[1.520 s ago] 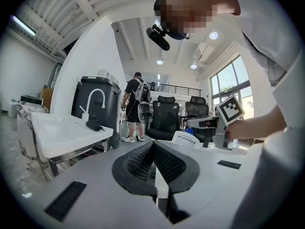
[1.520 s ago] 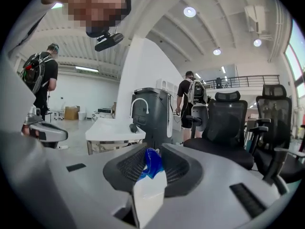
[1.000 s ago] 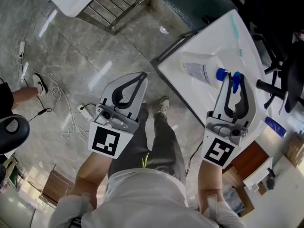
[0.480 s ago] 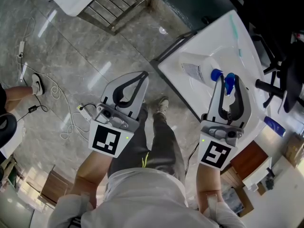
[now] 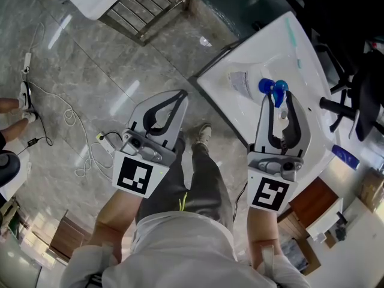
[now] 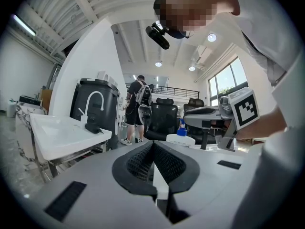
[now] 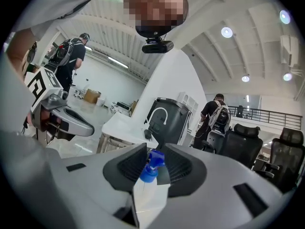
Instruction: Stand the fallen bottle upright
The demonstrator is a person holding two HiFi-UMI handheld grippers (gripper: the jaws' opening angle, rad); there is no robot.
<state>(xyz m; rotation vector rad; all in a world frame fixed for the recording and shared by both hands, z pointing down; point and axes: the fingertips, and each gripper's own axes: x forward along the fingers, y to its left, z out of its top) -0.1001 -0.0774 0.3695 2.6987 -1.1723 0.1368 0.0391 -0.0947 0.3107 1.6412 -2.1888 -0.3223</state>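
Now the bottle (image 5: pixel 242 81) is clamped near its blue cap by the right gripper (image 5: pixel 277 96) and tipped steeper than a second ago. Uprighting is judged underway. The left gripper (image 5: pixel 179 96) is closed on nothing.

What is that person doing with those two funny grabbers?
A person holds a gripper in each hand. The right gripper is clamped on a white bottle just below its blue spray top, over the white table. The bottle's top points up, so it looks close to upright, but I can't tell if it stands on its own base. The left gripper hangs over the floor beside the table, its fingers shut together with nothing between them.
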